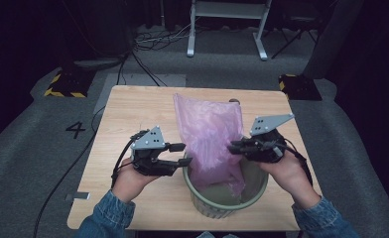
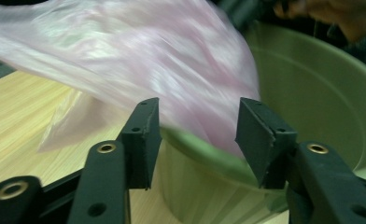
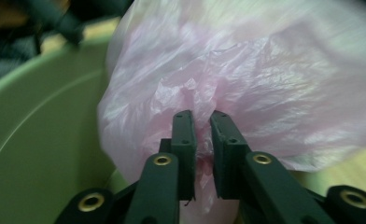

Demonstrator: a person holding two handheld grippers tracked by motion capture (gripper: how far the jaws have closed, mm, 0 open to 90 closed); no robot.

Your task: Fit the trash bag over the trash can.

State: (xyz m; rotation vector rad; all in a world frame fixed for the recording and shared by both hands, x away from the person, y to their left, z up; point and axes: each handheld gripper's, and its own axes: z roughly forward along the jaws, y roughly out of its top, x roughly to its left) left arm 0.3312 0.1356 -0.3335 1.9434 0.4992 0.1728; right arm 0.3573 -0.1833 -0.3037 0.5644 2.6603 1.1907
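A thin pink plastic bag (image 1: 210, 134) stands up out of a round green bin (image 1: 217, 208) near the front of the wooden table (image 1: 133, 109). My right gripper (image 1: 233, 147) is at the bag's right side. In the right gripper view its jaws (image 3: 202, 126) are shut on a bunched fold of the pink bag (image 3: 265, 70), with the bin wall (image 3: 36, 121) to the left. My left gripper (image 1: 184, 154) hovers at the bin's left rim, open. In the left gripper view (image 2: 197, 126) the bin rim (image 2: 312, 84) and the blurred bag (image 2: 148, 60) lie just beyond its spread jaws, untouched.
The bin sits close to the table's front edge, between the person's two hands. Behind the table stand a white frame (image 1: 227, 29), floor cables (image 1: 153, 39) and two yellow-and-black striped bases (image 1: 63, 84). A "4" (image 1: 76, 130) is marked on the carpet at the left.
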